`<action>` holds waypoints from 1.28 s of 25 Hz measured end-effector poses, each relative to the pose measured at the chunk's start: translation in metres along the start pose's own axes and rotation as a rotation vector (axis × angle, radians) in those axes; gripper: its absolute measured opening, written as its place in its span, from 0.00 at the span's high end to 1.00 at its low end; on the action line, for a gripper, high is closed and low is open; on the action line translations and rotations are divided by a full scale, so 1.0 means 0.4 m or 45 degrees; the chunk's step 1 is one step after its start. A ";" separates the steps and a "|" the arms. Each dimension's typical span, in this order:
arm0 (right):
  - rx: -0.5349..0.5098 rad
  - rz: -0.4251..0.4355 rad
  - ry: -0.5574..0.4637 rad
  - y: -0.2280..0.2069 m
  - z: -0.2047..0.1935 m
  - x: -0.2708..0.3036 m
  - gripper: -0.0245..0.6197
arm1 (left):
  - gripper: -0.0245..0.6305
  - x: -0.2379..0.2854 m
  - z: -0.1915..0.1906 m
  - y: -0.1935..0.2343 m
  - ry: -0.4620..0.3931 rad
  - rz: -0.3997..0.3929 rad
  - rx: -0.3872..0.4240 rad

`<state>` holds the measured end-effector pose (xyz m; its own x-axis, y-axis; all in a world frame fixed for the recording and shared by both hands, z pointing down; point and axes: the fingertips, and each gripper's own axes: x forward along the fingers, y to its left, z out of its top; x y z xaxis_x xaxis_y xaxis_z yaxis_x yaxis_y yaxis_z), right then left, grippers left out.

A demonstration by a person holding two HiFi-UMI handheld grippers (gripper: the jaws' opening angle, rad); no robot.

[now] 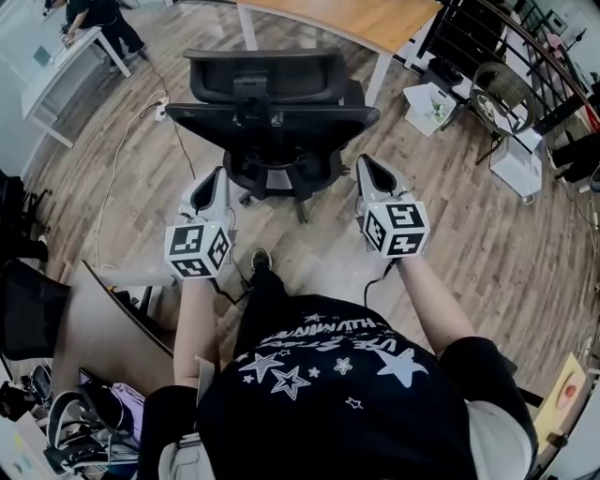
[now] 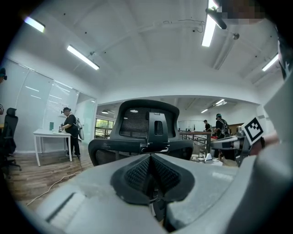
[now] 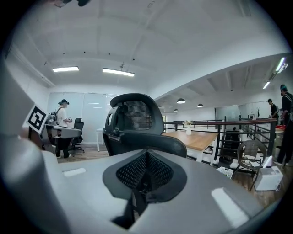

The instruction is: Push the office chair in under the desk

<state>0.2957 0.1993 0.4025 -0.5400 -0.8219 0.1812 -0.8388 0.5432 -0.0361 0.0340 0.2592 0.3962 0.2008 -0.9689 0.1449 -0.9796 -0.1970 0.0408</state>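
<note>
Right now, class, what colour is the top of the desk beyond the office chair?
The desk top is light wood brown, clearest in the head view.

Wood-plank floor (image 1: 487,244) – fairly cluttered
Office chair (image 1: 277,122) stands just ahead of the left gripper (image 1: 217,174) and right gripper (image 1: 367,163), desk (image 1: 347,19) beyond – white cable (image 1: 111,178) left of the left one.

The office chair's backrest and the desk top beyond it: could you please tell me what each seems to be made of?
Backrest: black see-through mesh, judging by its fine slatted weave, in a matte black frame, probably plastic. Desk top: light wood look with faint grain, matte; veneer or laminate, I cannot tell. Its legs: white, smooth, likely painted metal.
</note>
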 end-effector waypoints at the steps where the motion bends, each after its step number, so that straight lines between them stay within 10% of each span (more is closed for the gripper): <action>1: -0.007 -0.019 0.001 -0.008 0.004 0.015 0.96 | 0.96 0.021 0.000 0.008 0.007 -0.011 -0.001; 11: -0.196 -0.148 0.083 -0.050 -0.009 0.126 0.95 | 0.96 0.161 0.003 0.119 0.072 -0.006 0.227; 18: -0.360 -0.160 0.082 -0.057 -0.001 0.176 0.71 | 0.96 0.197 -0.010 0.191 0.079 0.005 0.483; 24: -0.629 -0.186 0.074 -0.059 0.026 0.214 0.37 | 0.60 0.218 0.013 0.246 0.044 0.045 0.671; 32: -0.852 -0.242 0.191 -0.071 -0.001 0.260 0.32 | 0.46 0.230 0.011 0.311 0.096 0.162 1.002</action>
<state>0.2634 0.0984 0.4230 -0.3329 -0.9065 0.2595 -0.6692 0.4210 0.6123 -0.0692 0.1448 0.4102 0.0596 -0.9838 0.1691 -0.7095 -0.1609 -0.6861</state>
